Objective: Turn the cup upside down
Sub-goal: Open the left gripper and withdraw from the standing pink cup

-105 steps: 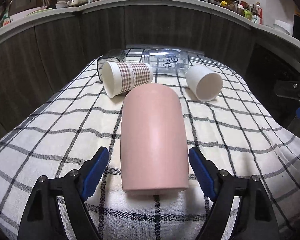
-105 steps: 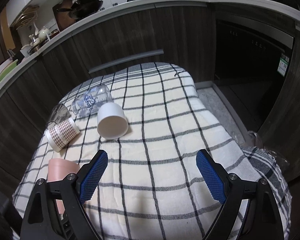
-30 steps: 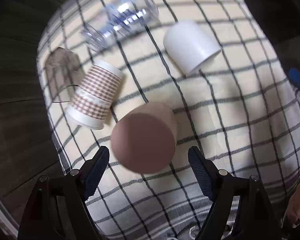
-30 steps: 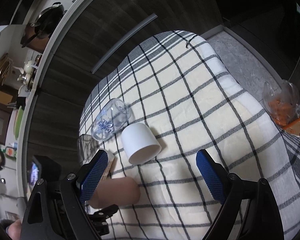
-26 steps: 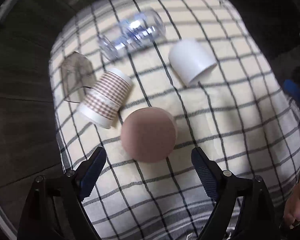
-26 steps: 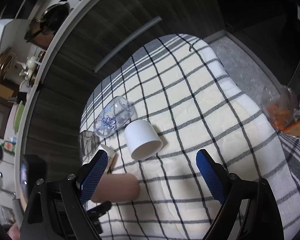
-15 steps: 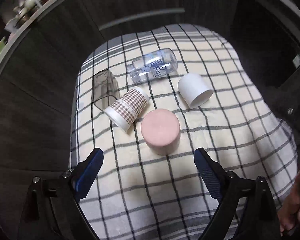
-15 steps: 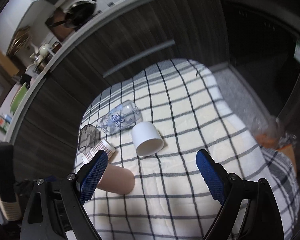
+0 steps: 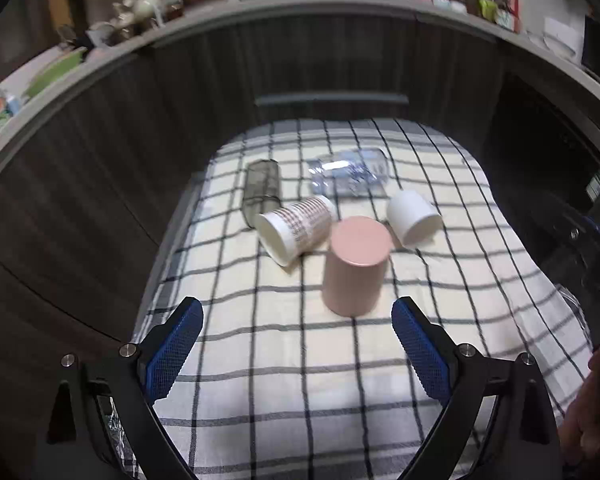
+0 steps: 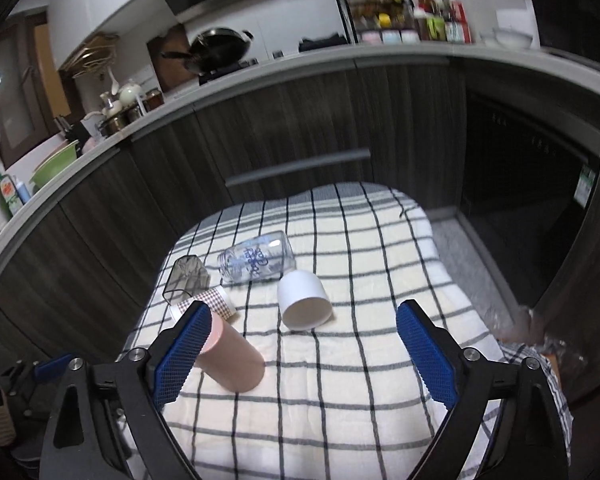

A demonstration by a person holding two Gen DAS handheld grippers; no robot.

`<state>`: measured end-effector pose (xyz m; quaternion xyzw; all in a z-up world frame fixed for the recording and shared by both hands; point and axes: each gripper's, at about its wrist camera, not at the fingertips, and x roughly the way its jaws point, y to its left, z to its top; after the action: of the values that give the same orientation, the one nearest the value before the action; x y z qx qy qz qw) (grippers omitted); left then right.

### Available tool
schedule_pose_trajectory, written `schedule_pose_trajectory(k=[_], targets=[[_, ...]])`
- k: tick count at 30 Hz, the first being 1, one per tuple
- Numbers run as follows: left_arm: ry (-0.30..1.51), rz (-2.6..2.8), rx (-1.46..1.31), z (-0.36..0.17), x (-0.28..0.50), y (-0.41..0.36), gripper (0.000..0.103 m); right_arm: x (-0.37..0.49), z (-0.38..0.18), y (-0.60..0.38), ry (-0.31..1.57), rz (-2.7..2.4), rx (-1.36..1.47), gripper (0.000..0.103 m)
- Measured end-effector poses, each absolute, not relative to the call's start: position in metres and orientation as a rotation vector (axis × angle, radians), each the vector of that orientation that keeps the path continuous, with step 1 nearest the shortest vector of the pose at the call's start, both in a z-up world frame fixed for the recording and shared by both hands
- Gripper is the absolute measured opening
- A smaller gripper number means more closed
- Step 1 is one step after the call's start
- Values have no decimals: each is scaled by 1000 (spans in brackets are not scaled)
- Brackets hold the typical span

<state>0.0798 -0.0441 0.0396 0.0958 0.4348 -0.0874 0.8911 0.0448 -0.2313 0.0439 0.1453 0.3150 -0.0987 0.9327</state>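
The pink cup [image 9: 355,266] stands upside down on the checked cloth [image 9: 300,360], flat base up; it also shows in the right wrist view [image 10: 236,354]. My left gripper [image 9: 296,344] is open and empty, drawn back a short way in front of the cup. My right gripper [image 10: 300,350] is open and empty, above the cloth to the right of the pink cup, with its left finger hiding part of the cup.
A checked paper cup [image 9: 296,228], a white cup [image 9: 414,218], a clear jar [image 9: 348,176] and a dark glass [image 9: 262,192] lie on their sides behind the pink cup. Dark cabinets [image 9: 180,120] stand beyond the cloth's far edge.
The left gripper has tilted up and pulled back from above the pink cup, which now stands alone upside down. The right gripper has levelled out and shifted its view.
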Motion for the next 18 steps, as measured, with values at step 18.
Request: schedule_pose_trajectory(k=[18], targets=[[577,-107,120,-4,32,-26,102,6,11,-204,490,-293,67,100]])
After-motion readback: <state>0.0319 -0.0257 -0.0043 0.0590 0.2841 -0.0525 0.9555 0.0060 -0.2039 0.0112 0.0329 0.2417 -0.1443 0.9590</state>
